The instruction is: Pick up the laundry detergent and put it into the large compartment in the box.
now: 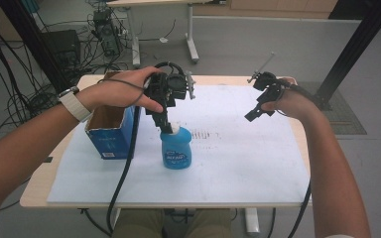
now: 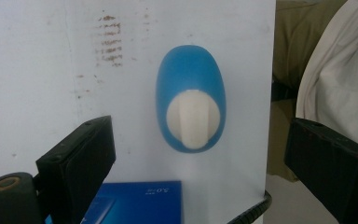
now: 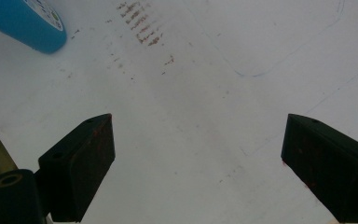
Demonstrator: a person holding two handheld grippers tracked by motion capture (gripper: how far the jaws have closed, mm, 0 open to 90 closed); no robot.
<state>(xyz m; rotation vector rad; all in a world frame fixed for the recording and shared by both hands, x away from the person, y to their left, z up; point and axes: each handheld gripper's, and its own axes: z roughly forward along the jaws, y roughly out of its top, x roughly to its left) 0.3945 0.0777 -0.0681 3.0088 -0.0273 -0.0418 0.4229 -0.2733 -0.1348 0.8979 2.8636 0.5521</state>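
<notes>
Black jaws of the left gripper (image 2: 200, 158) stand wide apart, gripping nothing, directly above the blue bottle (image 2: 191, 98), whose white cap (image 2: 193, 119) sits between them. It stands upright on the white mat (image 1: 238, 163) beside a blue box (image 1: 110, 134). Well apart, the right gripper (image 3: 198, 158) gapes empty.

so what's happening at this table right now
A person holds a gripper in each hand over a white table. The left gripper hangs just above the white cap of an upright blue bottle, jaws open and not gripping it. An open blue box stands beside the bottle. The right gripper hovers open over bare table.
</notes>
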